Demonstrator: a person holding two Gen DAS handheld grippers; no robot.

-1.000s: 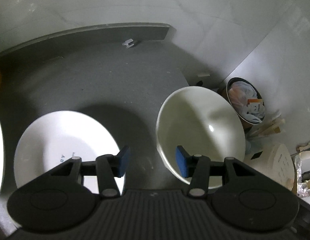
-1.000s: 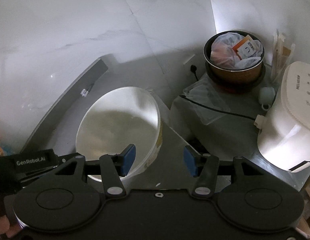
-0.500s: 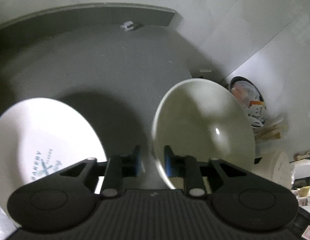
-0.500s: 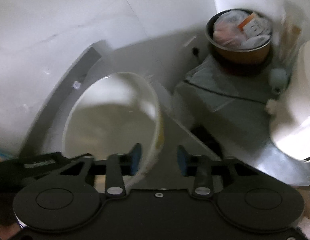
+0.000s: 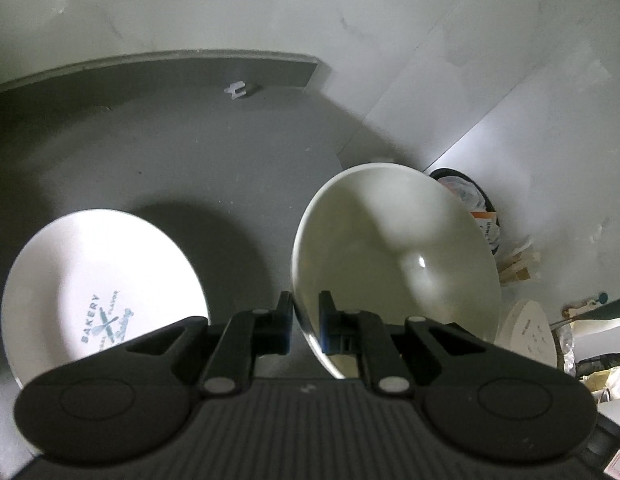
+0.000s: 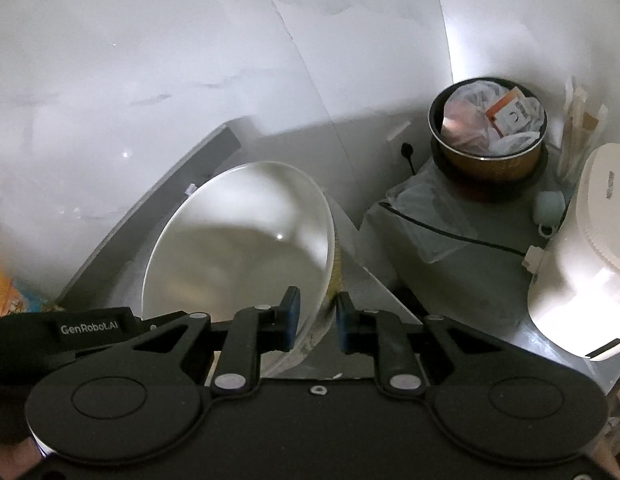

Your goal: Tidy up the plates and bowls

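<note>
A large cream bowl [image 5: 398, 256] sits at the right edge of the grey mat [image 5: 170, 152]. My left gripper [image 5: 306, 324] is shut on the bowl's left rim, one finger inside and one outside. In the right wrist view the same bowl [image 6: 238, 248] fills the centre, and my right gripper [image 6: 317, 320] is shut on its right rim. The left gripper's black body [image 6: 90, 326] shows at the bowl's far side. A white plate [image 5: 102, 292] printed "BAKERY" lies flat on the mat to the left. I cannot tell whether the bowl still touches the mat.
A dark pot [image 6: 488, 128] stuffed with plastic bags stands at the back right. A white appliance [image 6: 590, 256] with a black cable [image 6: 450, 232] is on the right. White tiled walls close in behind the mat. Something orange [image 6: 6, 292] lies at the far left.
Both grippers went from wide open to shut on opposite rims of the cream bowl. The left wrist view shifted so that more of the plate shows.
</note>
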